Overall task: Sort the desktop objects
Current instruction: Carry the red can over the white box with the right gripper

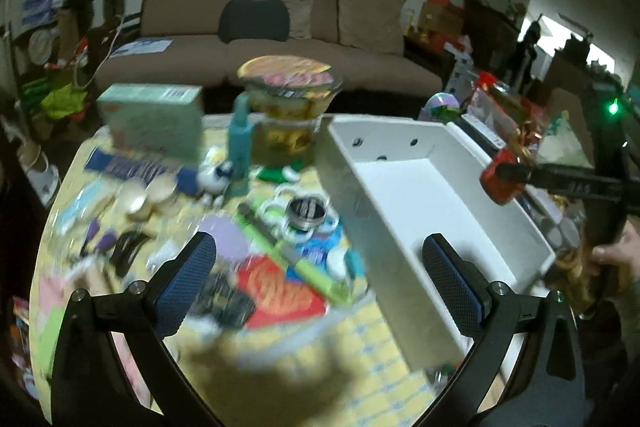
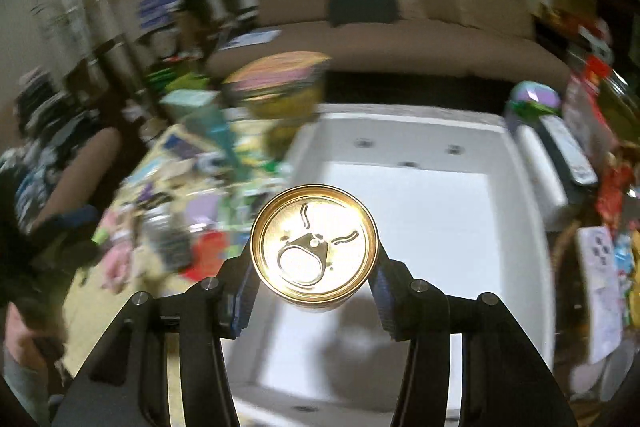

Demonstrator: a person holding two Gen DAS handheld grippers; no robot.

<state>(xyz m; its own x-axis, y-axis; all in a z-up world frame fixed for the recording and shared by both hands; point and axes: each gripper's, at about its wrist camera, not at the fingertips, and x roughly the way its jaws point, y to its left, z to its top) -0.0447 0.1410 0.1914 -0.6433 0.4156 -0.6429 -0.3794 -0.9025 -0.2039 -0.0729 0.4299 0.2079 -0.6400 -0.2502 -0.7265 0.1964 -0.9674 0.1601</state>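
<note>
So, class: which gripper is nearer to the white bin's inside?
Right. The right gripper holds a red can above the white bin; the left gripper, open and empty, straddles its near wall.

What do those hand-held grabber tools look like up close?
Each is matte black plastic. The left gripper has two curved prongs tipped with blue, dimpled pads and small silver screws at the joints. The right gripper matches it: black jaws, blue pads, silver screws.

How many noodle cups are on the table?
1: the noodle cup stands at the table's far edge, just left of the white bin, beside the teal bottle. More could hide in the blurry clutter.
</note>
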